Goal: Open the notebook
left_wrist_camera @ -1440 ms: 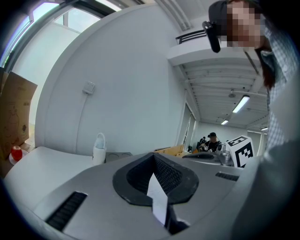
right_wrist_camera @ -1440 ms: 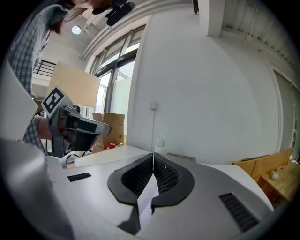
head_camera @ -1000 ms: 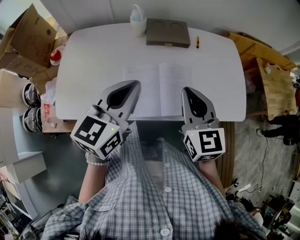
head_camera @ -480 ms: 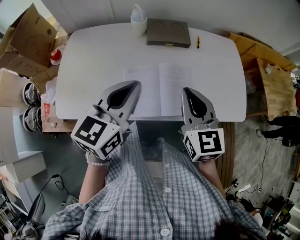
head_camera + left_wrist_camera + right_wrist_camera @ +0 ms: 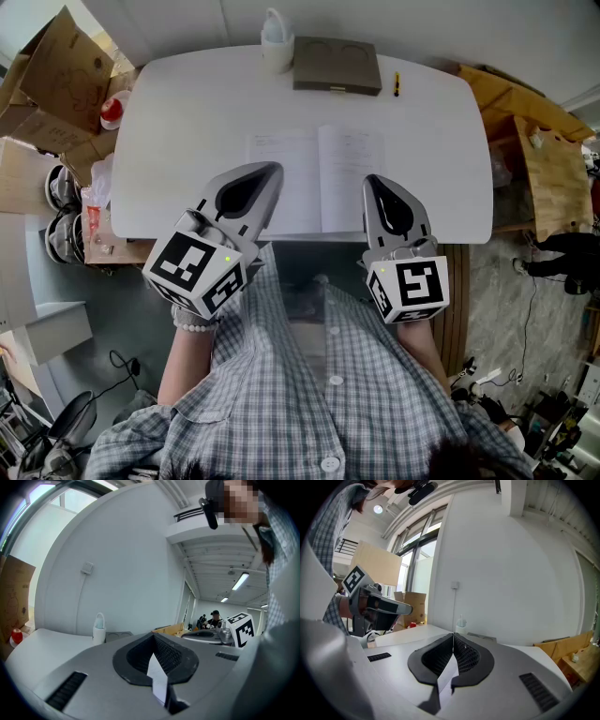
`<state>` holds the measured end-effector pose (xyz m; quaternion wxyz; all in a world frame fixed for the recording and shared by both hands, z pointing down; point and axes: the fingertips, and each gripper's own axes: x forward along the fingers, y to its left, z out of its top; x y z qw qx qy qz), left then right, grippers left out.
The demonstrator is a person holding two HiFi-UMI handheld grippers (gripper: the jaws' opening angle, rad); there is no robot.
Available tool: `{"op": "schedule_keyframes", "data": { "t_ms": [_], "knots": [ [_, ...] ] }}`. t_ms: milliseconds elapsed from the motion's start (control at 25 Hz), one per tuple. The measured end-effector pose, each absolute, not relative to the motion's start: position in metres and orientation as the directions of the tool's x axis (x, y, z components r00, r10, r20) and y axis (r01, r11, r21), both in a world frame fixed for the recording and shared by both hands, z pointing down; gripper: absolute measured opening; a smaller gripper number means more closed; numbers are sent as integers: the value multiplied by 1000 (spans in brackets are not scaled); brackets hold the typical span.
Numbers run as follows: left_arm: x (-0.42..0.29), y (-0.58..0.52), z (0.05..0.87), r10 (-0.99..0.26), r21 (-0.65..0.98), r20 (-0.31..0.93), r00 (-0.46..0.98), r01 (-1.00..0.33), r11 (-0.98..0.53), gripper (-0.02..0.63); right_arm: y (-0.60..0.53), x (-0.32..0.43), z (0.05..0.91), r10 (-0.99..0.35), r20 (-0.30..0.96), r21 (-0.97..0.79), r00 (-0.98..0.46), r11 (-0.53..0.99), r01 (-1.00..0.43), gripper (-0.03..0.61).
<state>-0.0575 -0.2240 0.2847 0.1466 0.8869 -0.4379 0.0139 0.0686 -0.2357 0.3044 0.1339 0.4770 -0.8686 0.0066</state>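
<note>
The notebook (image 5: pixel 314 178) lies open and flat in the middle of the white table (image 5: pixel 187 112), with two pale pages showing. My left gripper (image 5: pixel 272 169) hovers over the lower left corner of the left page with its jaws shut and nothing between them. My right gripper (image 5: pixel 373 180) is at the lower right corner of the right page, also shut and empty. In the left gripper view the jaws (image 5: pixel 153 634) meet at their tips. The right gripper view shows the same closed jaws (image 5: pixel 453 634). Neither gripper view shows the notebook.
At the table's far edge stand a white bottle (image 5: pixel 276 39), a grey-brown flat box (image 5: pixel 337 64) and a small dark pen (image 5: pixel 396 84). Cardboard boxes (image 5: pixel 52 84) are stacked left of the table. Wooden furniture (image 5: pixel 548 159) stands on the right.
Grippers and notebook stay where they were. Only a dark object and a cable on the floor at the lower left have shifted.
</note>
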Motion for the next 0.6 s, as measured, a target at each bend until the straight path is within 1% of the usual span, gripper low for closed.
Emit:
{"op": "schedule_keyframes", "data": {
  "t_ms": [600],
  "knots": [
    [-55,-226,288,-772,245,159,616,-782,-573,8,-238,71,310,-823,249,108,-511,547,-830,23]
  ]
}}
